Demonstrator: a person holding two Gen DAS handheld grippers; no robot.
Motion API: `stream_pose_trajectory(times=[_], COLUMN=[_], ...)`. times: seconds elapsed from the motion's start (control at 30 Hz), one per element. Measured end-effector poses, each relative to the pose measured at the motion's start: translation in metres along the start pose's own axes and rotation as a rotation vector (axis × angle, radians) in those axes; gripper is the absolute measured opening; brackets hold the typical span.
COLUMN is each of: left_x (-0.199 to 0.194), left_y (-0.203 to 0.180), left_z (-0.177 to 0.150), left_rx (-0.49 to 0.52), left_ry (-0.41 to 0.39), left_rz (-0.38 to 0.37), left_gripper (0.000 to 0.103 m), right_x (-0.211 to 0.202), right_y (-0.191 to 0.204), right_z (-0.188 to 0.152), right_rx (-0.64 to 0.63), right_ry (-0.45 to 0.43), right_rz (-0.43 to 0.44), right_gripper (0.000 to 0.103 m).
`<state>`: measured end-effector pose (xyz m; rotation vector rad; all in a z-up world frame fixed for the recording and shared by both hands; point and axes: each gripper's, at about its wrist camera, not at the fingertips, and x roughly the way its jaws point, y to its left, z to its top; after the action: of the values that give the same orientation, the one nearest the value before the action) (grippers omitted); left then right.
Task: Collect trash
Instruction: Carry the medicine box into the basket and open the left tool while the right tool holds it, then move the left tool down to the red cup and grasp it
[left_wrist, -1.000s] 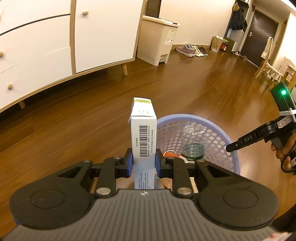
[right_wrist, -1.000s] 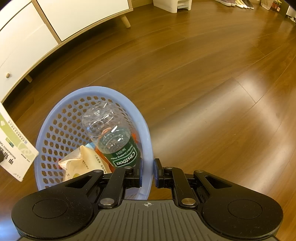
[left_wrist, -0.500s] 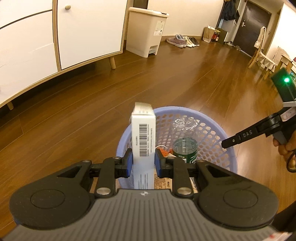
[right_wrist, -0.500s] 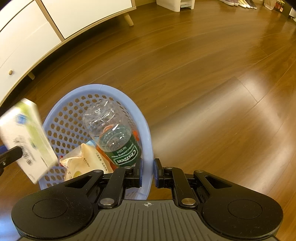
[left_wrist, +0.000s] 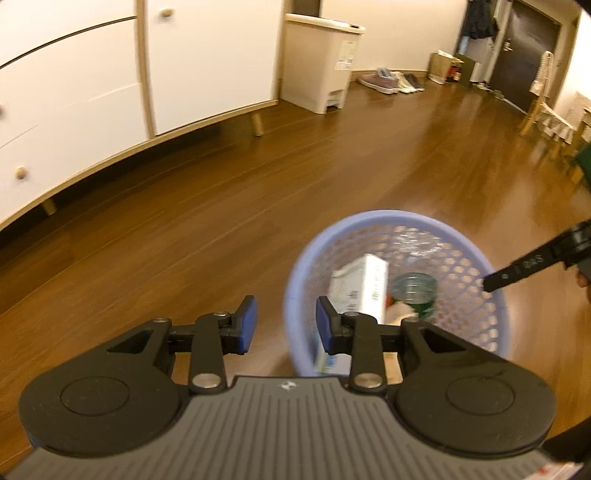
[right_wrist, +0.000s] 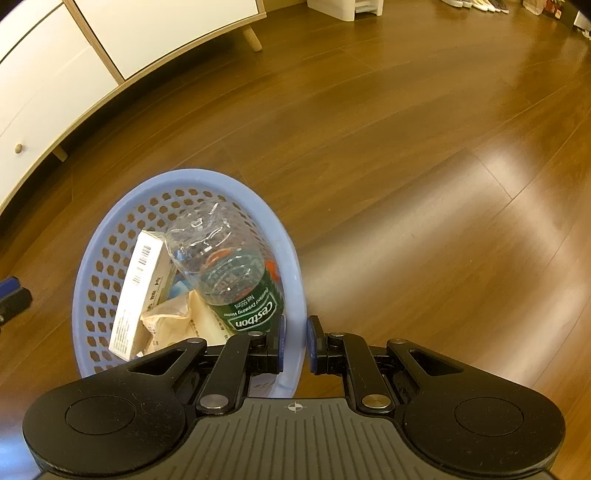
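A lilac mesh basket (left_wrist: 388, 216) stands on the wood floor. Inside it lie a white carton with a barcode (left_wrist: 364, 288), a clear bottle with a green label (right_wrist: 229, 273) and a crumpled beige wrapper (right_wrist: 177, 321). My left gripper (left_wrist: 286, 325) is open and holds nothing, just left of the basket's near rim. My right gripper (right_wrist: 295, 343) is shut on the basket's rim (right_wrist: 295, 280) at its right side. One of its black fingers (left_wrist: 517, 271) shows against the mesh in the left wrist view. The carton (right_wrist: 140, 291) leans against the basket's left wall.
A white cabinet on wooden legs (left_wrist: 110, 92) runs along the left. A cream pedal bin (left_wrist: 321, 62) stands beyond it, with shoes (left_wrist: 391, 79) by the far wall. A chair (left_wrist: 546, 118) and a dark door (left_wrist: 532, 48) are at the far right. Bare wood floor surrounds the basket.
My left gripper opened and let go of the white carton, which now lies in the basket. That gripper has shifted left of the basket. The right gripper kept its hold on the rim.
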<state>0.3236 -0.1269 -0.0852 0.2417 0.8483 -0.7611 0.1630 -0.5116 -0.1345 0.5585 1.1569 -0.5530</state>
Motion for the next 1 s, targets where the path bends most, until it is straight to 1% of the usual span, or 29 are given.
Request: stream_pose_trajectory(times=[0.23, 0.43, 0.53, 0.6, 0.67, 0.7, 0.87, 1.0], left_x=[-0.001, -0.001, 0.000, 0.001, 0.008, 0.012, 0.039, 0.064], left_y=[0.041, 0.055, 0.060, 0.064, 0.070, 0.074, 0.078, 0.075], left_z=[-0.013, -0.025, -0.030, -0.035, -0.042, -0.047, -0.074, -0.089], left_rx=[-0.037, -0.027, -0.020, -0.010, 0.012, 0.021, 0.098, 0.145], left_ry=[0.021, 0.039, 0.040, 0.027, 0.014, 0.020, 0.090, 0.140], left_rz=[0.089, 0.128, 0.127, 0.124, 0.120, 0.111, 0.093, 0.064], left_gripper=[0.030, 0.030, 0.030, 0.030, 0.030, 0.030, 0.030, 0.030], right_x=[-0.001, -0.003, -0.004, -0.004, -0.004, -0.004, -0.003, -0.001], right_y=[-0.005, -0.008, -0.012, -0.017, -0.021, -0.023, -0.029, -0.028], right_z=[0.002, 0.002, 0.000, 0.001, 0.002, 0.002, 0.006, 0.009], right_rx=[0.017, 0.034, 0.039, 0.050, 0.062, 0.066, 0.079, 0.085], right_ry=[-0.005, -0.012, -0.014, -0.014, -0.015, -0.016, -0.018, -0.021], right_rz=[-0.008, -0.019, -0.030, -0.038, -0.042, -0.044, -0.048, -0.046], right_gripper=[0.008, 0.008, 0.008, 0.008, 0.008, 0.008, 0.008, 0.008])
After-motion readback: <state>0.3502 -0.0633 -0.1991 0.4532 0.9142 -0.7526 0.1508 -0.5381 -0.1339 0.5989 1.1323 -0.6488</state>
